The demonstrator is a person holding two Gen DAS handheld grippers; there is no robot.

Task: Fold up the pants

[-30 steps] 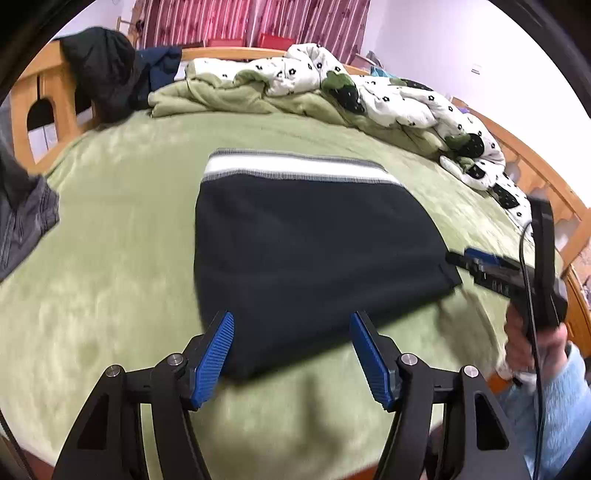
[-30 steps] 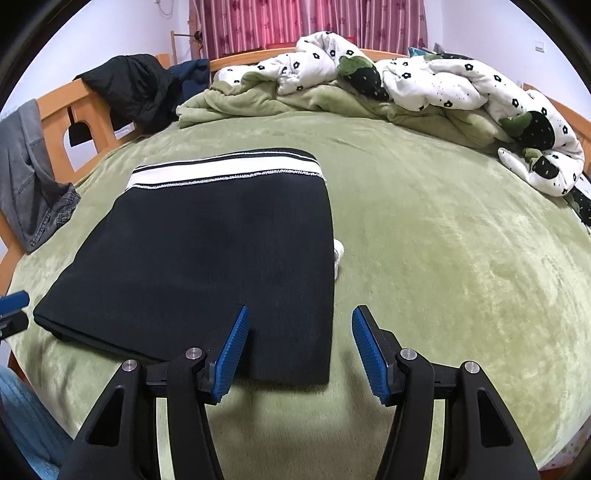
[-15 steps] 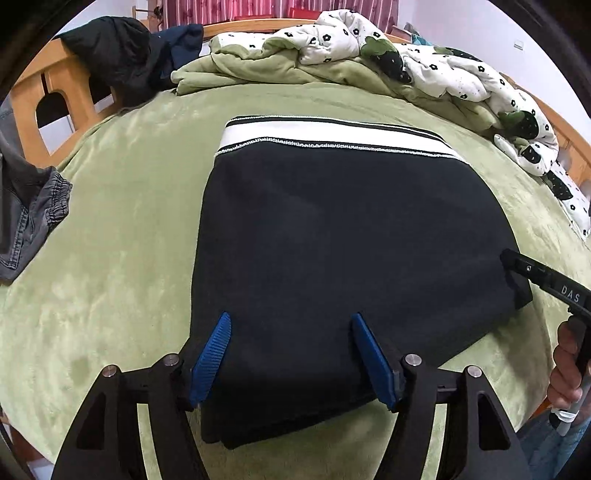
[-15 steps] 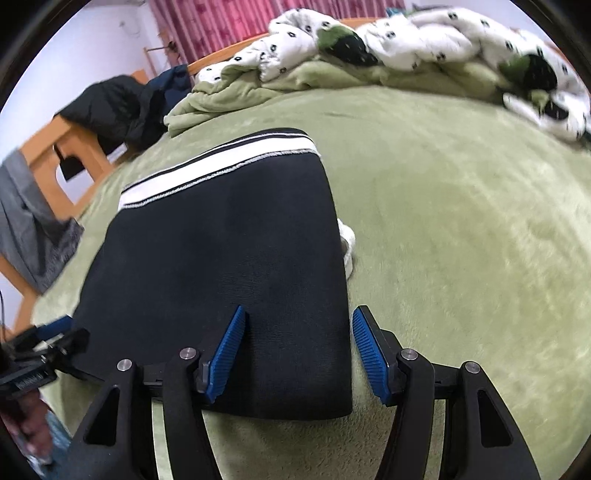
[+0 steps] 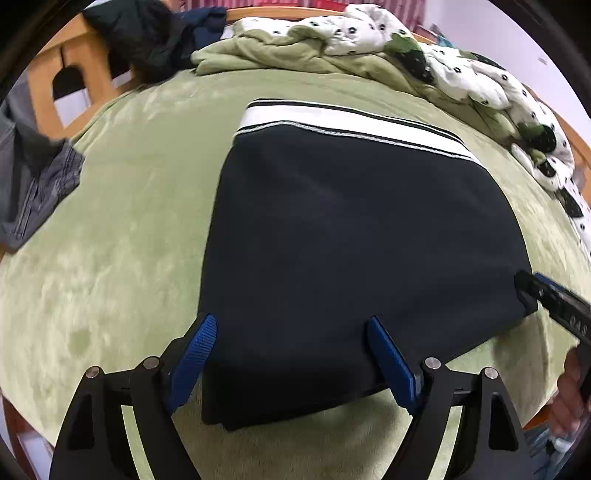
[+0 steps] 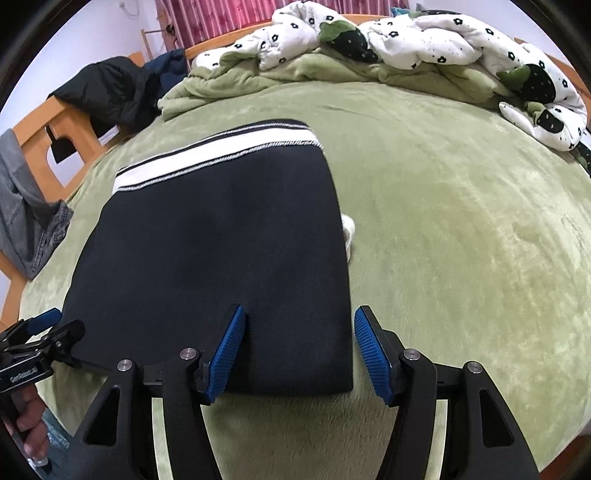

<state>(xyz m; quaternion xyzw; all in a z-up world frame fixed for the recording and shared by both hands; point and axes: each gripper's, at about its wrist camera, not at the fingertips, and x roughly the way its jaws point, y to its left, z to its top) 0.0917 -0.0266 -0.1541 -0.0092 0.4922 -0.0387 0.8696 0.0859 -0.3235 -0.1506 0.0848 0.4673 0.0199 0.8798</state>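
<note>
The black pants (image 5: 351,236) lie folded into a flat rectangle on the green bed, white-striped waistband (image 5: 354,122) at the far end. My left gripper (image 5: 291,354) is open, its blue pads straddling the near left corner of the fold. My right gripper (image 6: 299,343) is open over the near right corner of the pants (image 6: 221,240). Each gripper shows in the other's view: the right one (image 5: 554,310) at the pants' right corner, the left one (image 6: 40,336) at the left corner.
The green plush bedspread (image 6: 461,229) covers the bed. A bunched green blanket and white flowered quilt (image 6: 406,48) lie along the far side. Dark jackets (image 5: 147,33) hang on the wooden bed frame, grey jeans (image 5: 33,177) on the left. A small white item (image 6: 348,225) peeks from under the pants.
Both grippers have moved forward and down toward the near edge of the folded pants, so the pants fill more of each view. Both stay open.
</note>
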